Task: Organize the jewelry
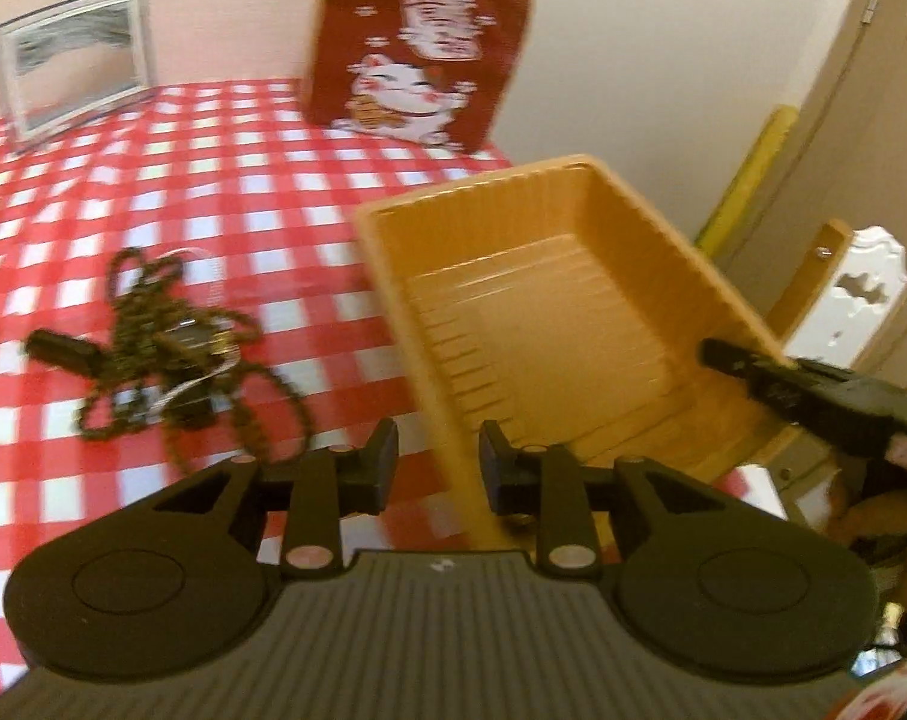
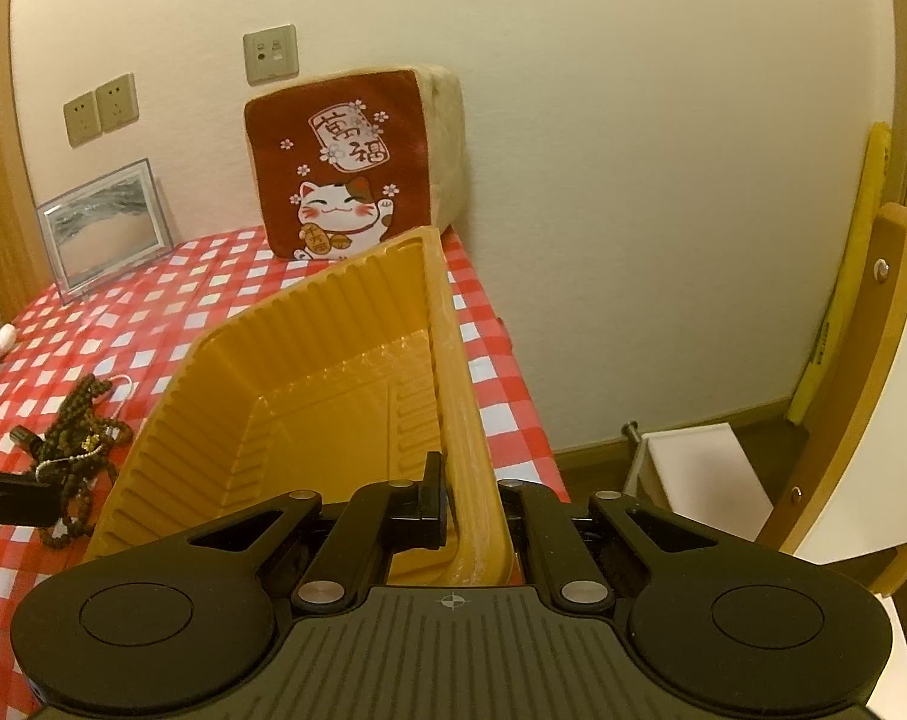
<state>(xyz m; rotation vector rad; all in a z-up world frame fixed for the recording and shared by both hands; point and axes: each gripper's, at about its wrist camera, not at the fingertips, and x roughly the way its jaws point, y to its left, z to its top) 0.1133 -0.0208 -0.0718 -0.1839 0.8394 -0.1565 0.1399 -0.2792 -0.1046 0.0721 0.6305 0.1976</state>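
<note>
Right fingers [image 2: 432, 495] pinch the ribbed yellow plastic tray [image 2: 309, 372]; left gripper [image 1: 438, 468] gapes empty beside tangled beads [image 1: 171, 348] on checked cloth [image 1: 153, 180].

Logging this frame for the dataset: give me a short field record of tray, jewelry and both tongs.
tray: yellow plastic tray, tilted, empty inside
tray hold: right tongs shut on its rim
jewelry: dark bead strands in a tangled pile on the checked cloth, left of the tray
left tongs: open, nothing gripped, tray rim seen between them
background: cat cushion, picture frame

Glossy ribbed plastic tray [image 2: 309, 372], checked tablecloth [image 1: 153, 180]
</note>
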